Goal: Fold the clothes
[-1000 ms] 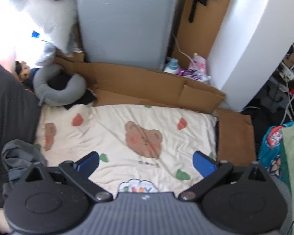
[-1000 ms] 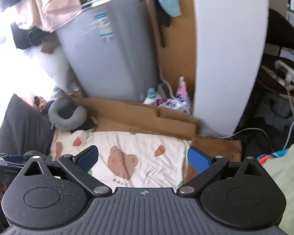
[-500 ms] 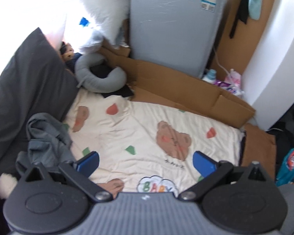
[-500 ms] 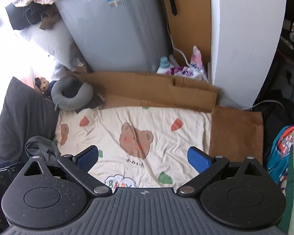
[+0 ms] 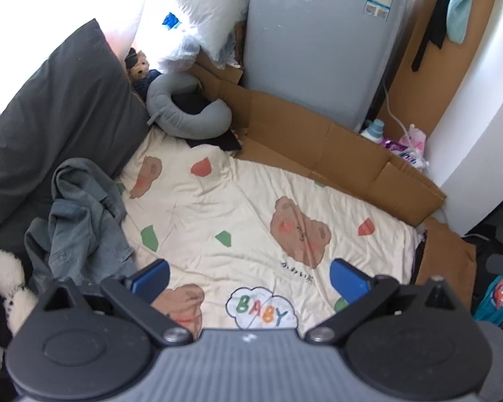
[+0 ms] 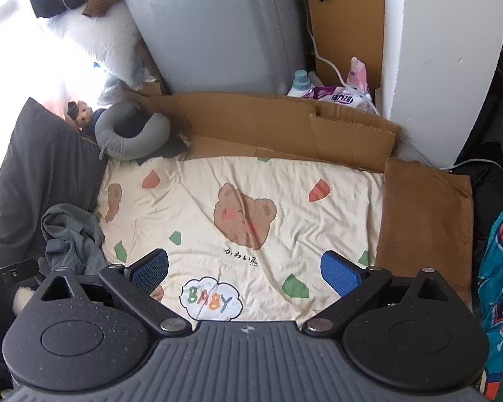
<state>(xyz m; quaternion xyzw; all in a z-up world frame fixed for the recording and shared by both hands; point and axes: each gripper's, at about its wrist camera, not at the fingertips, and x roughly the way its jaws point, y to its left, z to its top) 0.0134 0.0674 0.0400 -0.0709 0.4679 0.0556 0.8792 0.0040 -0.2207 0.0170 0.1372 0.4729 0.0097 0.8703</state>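
A crumpled grey-green garment (image 5: 80, 221) lies in a heap at the left edge of a cream bear-print sheet (image 5: 251, 207); it also shows in the right wrist view (image 6: 72, 234). My left gripper (image 5: 249, 276) is open and empty, held above the sheet's near edge, with its left finger close to the garment. My right gripper (image 6: 244, 271) is open and empty above the same sheet (image 6: 251, 201), to the right of the garment.
A dark grey pillow (image 5: 50, 117) leans at the left. A grey neck pillow (image 5: 187, 114) lies at the back left. Flattened cardboard (image 5: 318, 140) and a grey appliance (image 5: 312, 43) stand behind. A brown cloth (image 6: 426, 221) lies right of the sheet.
Both views have tilted down and swung left. The grey-green garment and dark pillow have come more fully into view. Both grippers stay open.
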